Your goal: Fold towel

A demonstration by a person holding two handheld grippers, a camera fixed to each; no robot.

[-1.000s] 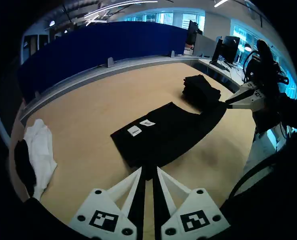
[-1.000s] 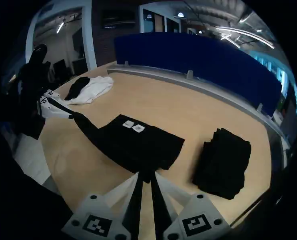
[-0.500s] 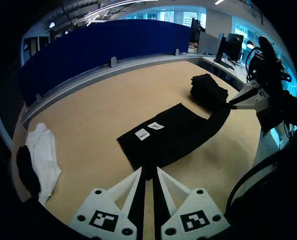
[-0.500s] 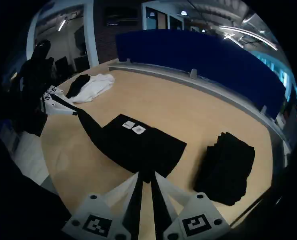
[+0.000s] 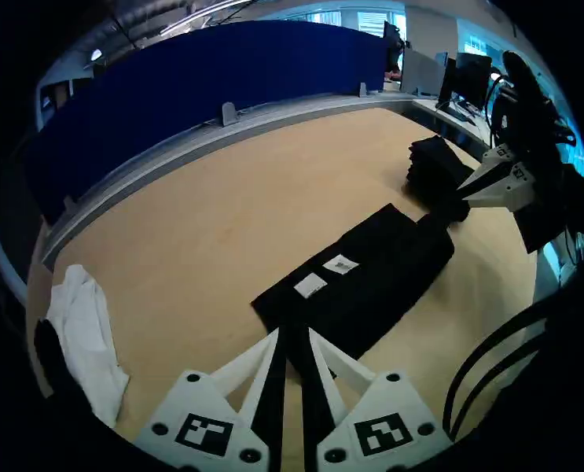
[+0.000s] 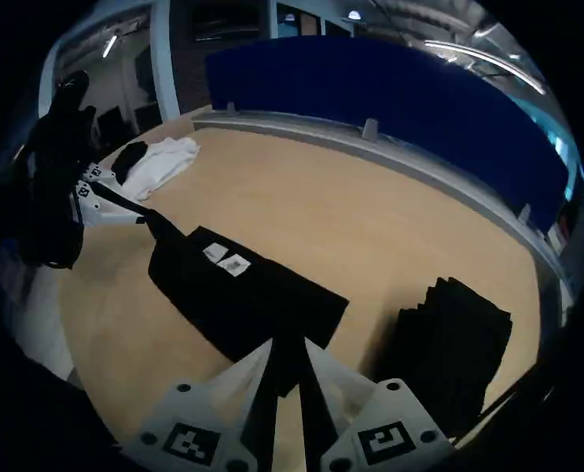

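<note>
A black towel (image 5: 370, 267) with two white labels lies spread on the wooden table (image 5: 213, 204). In the left gripper view my left gripper (image 5: 293, 346) is shut on the towel's near corner. My right gripper (image 5: 458, 206) shows farther off at the right, pinching the other corner beside the dark stack. In the right gripper view the towel (image 6: 236, 303) runs from my right gripper (image 6: 286, 358), shut on its near corner, to my left gripper (image 6: 146, 220) at the left, held by a dark-sleeved hand.
A stack of folded black towels (image 5: 435, 161) (image 6: 449, 346) sits on the table close to the right gripper. A white cloth with a dark one (image 5: 87, 338) (image 6: 162, 161) lies at the left end. A blue partition (image 5: 213, 71) lines the far edge, with monitors (image 5: 468, 79) beyond.
Both grippers have moved forward over the table while keeping their corners. The held edge, slack before, now runs straighter between them, and the folded stack looks nearer to the right gripper.
</note>
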